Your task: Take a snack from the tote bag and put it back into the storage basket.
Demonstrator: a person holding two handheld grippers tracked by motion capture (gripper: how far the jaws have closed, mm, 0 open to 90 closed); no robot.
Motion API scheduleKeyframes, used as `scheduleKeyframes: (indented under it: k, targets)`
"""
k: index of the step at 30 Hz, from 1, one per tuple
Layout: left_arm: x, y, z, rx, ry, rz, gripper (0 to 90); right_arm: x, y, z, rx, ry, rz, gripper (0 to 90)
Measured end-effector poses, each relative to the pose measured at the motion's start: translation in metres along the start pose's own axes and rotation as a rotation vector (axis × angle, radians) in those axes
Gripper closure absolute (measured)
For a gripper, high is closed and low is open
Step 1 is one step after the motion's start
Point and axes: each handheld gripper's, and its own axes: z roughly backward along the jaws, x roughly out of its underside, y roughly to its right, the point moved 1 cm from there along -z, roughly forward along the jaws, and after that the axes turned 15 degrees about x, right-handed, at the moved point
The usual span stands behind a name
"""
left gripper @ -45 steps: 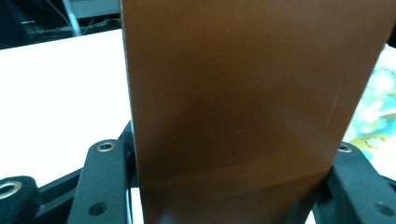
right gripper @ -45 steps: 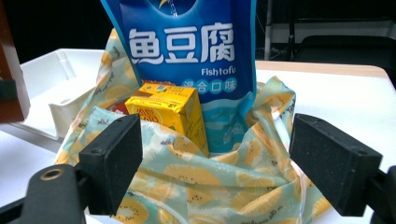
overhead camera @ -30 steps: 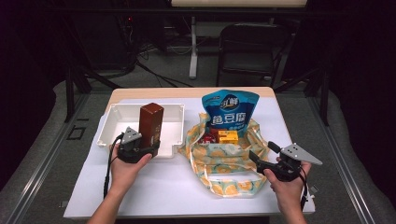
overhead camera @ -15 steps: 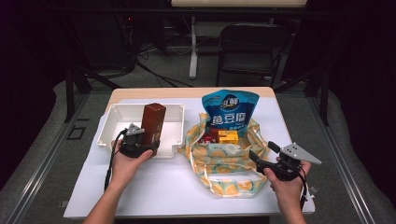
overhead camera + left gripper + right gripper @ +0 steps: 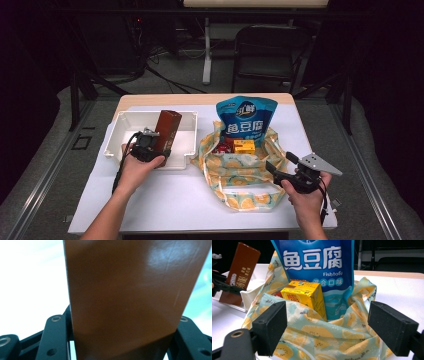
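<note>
Left fingers [image 5: 56,340]: pinching the brown box [image 5: 165,132], tilted over the white tray [image 5: 125,120].
Right fingers [image 5: 270,326]: spread wide, empty, near the patterned bag [image 5: 240,172].
In bag: blue pouch [image 5: 245,117], yellow carton [image 5: 244,146].

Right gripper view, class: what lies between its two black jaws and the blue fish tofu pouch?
In the right gripper view, the fruit-print fabric bag's rim, then a yellow drink carton standing in it before the blue fish tofu pouch.
</note>
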Motion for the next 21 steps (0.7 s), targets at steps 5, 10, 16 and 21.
scheduleKeyframes:
  k: [5, 10, 16, 21]
  targets:
    - [-0.004, -0.002, -0.006, -0.010, -0.050, 0.010, 43.6, 0.000, 0.001, 0.000, 0.000, -0.004, -0.003, 15.7]
    - [-0.009, -0.004, -0.011, -0.013, -0.098, 0.016, 43.6, 0.001, 0.003, 0.000, 0.004, -0.002, -0.010, 15.8]
    - [-0.010, -0.005, -0.014, -0.015, -0.096, 0.013, 42.9, 0.001, 0.003, 0.000, 0.008, -0.004, -0.006, 15.7]
    - [-0.012, -0.003, 0.004, -0.021, 0.049, 0.023, 26.2, 0.001, 0.004, 0.000, 0.007, 0.000, -0.011, 15.5]
